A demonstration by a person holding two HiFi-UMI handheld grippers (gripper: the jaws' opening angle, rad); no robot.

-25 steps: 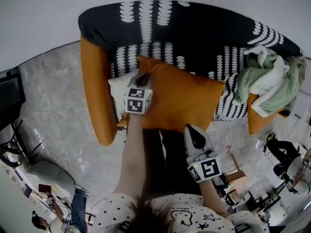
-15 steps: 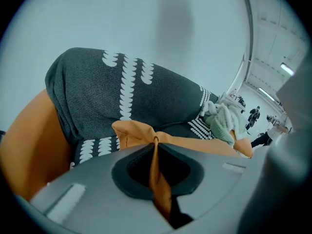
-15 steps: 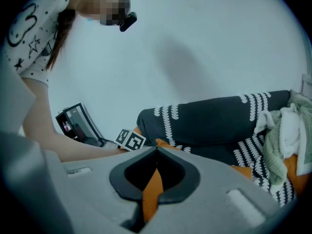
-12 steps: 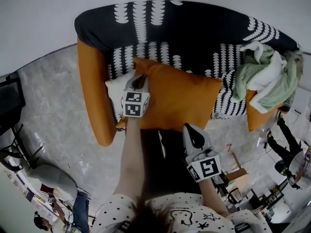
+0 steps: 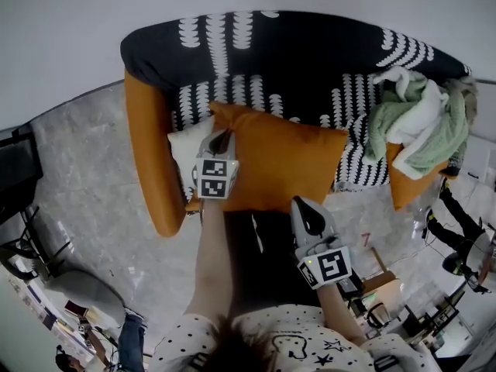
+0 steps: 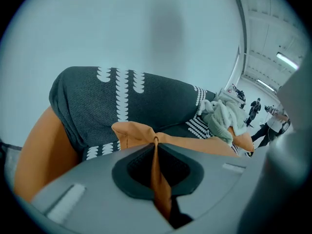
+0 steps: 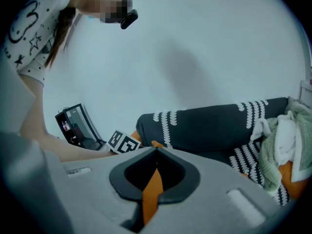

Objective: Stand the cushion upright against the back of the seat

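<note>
An orange cushion (image 5: pixel 279 157) lies tilted on the sofa seat, its far edge toward the dark, white-patterned backrest (image 5: pixel 310 53). My left gripper (image 5: pixel 219 139) is shut on the cushion's left edge. In the left gripper view a fold of the orange cushion (image 6: pixel 195 143) is pinched at my left gripper (image 6: pixel 156 140). My right gripper (image 5: pixel 304 205) is shut on the cushion's near edge. The right gripper view shows an orange strip of cushion (image 7: pixel 153 189) clamped in my right gripper (image 7: pixel 156 152).
A white cushion (image 5: pixel 186 149) sits by the sofa's orange left armrest (image 5: pixel 151 161). A green and white blanket (image 5: pixel 422 126) is heaped over the right armrest. Grey stone floor (image 5: pixel 85 169) surrounds the sofa, with clutter and people at the far right.
My left gripper has risen slightly with the cushion's left edge still pinched. The cushion has lifted a little toward the backrest. My right gripper has stayed put.
</note>
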